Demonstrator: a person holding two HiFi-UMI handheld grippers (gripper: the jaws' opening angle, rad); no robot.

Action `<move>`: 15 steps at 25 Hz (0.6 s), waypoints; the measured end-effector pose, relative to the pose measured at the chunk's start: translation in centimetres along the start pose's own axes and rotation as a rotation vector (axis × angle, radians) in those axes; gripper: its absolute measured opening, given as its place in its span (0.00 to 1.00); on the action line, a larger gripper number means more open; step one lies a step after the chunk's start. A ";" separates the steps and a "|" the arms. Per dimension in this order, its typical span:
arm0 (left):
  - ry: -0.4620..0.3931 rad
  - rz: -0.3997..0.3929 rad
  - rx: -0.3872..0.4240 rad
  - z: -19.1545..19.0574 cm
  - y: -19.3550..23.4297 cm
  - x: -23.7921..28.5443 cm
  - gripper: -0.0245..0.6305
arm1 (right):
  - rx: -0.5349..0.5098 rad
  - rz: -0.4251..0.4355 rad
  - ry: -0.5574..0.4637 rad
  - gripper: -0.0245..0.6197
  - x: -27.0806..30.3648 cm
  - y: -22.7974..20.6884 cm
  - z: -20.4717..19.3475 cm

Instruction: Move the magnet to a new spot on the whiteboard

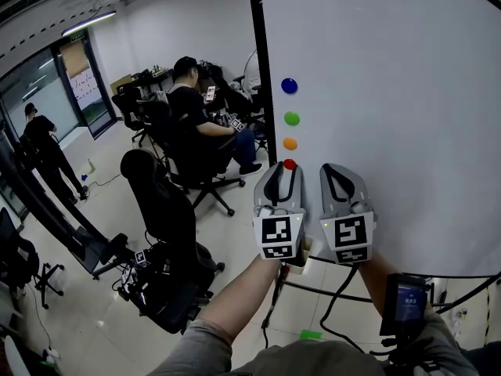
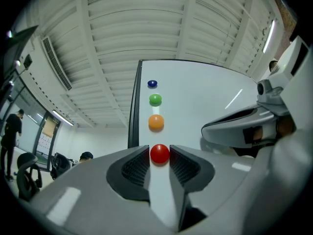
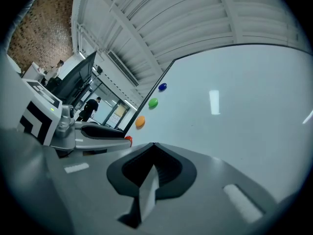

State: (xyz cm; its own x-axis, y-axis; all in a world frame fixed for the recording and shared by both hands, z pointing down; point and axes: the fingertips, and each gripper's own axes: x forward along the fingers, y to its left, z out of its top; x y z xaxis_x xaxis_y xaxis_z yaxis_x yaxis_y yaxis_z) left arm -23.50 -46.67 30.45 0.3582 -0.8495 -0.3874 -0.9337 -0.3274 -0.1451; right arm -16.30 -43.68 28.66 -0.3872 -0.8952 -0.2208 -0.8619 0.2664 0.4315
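Now we are working the pick-up. The left gripper (image 1: pixel 286 174) is reaching up to the whiteboard (image 1: pixel 391 92), and its fingers (image 2: pixel 135 167) are pinching the red magnet (image 2: pixel 160 153) by its two sides, right at their tips. The magnet is sitting on the board at the foot of a column, below the orange magnet (image 2: pixel 156 122), the green magnet (image 2: pixel 155 100) and the blue magnet (image 2: pixel 152 83). The right gripper (image 3: pixel 153 146) is hovering just beside the left one, with its fingers pressed together and nothing between them. To do this step well, we are judging that the grip wants squaring on the widest part of the disc, since only the very tips are catching it. Tilting the magnet to peel one edge off first should break the pull more gently than a straight tug. The hand should also be keeping clear of the orange magnet just above. The wide bare area to the right of the column is looking like the easy place to set the magnet down. Several things are escaping us. No view is looking at the magnet edge-on, so we are unable to tell how firmly the fingers are squeezing, or whether its back is lying flat on the board. We are equally unsure whether the right gripper's tip is touching the board. In the head view the left fingertips are covering part of the red disc, and the board's lower and right edges are running out of the picture.
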 end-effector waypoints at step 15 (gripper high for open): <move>-0.055 -0.089 -0.015 2.8 -7.2 -3.1 0.04 | -0.008 -0.061 0.070 0.05 -5.4 -2.8 -0.8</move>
State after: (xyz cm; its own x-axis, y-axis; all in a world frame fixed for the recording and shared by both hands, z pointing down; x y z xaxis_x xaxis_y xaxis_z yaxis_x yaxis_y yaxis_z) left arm -17.93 -40.51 30.17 0.4390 -0.7928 -0.4228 -0.8976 -0.4074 -0.1681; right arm -11.55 -39.86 29.40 -0.3098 -0.9326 -0.1851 -0.8803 0.2079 0.4264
